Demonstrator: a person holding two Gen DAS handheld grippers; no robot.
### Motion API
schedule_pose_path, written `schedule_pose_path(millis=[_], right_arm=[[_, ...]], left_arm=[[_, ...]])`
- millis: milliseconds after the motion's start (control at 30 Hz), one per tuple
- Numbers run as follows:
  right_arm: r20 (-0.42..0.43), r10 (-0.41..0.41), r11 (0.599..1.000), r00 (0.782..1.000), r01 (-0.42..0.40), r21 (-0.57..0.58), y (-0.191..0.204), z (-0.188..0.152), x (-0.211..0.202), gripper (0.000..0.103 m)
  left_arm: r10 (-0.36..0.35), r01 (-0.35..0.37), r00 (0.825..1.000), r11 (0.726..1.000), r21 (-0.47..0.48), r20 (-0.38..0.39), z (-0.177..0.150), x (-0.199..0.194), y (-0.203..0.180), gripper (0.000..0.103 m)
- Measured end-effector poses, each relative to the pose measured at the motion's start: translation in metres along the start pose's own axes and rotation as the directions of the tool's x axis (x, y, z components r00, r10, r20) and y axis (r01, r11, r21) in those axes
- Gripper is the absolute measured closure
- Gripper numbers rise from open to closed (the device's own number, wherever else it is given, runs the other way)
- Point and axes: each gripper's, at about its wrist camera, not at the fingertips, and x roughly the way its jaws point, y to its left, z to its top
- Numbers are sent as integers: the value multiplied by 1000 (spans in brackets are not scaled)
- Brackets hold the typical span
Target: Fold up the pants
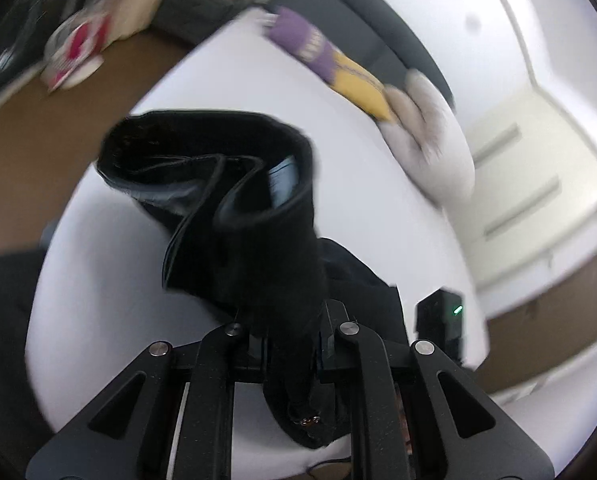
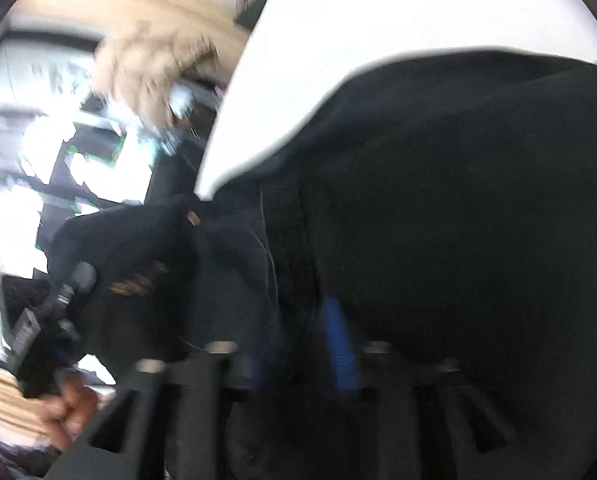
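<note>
Left wrist view, fingers [image 1: 286, 344] clamped on black pants [image 1: 234, 216], right fingers blurred, state unclear.

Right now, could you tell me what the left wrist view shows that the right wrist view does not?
Only the left wrist view shows a purple and yellow cloth and a white fluffy item on the white surface. Only the right wrist view shows a hand at the lower left. Both show the black pants on that surface; the left gripper is clamped on them.
</note>
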Motion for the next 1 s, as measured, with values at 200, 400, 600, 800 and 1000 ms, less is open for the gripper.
schedule_pose_path(millis=[200,400,600,800,1000], right_arm=[[185,228,960,956,-252,123,-52,14,-90,21],[181,283,934,942,-313,170,-93,10,-110,2],[159,277,946,948,-298,127,-91,5,-108,11],[66,114,985,991,-121,120,-89,17,-102,64],[81,11,998,997,-16,63,-85,13,-125,88]], left_arm=[[75,-19,990,908,419,-119,-43,81,-119,90],[167,41,956,743,668,-243,-133,143,-169,90],[229,0,957,609,793,-176,-164,145,-194,90],[263,-37,958,520,853,-119,-174,146,-201,90],[255,-28,961,467,884,-104,-194,146,-223,90]])
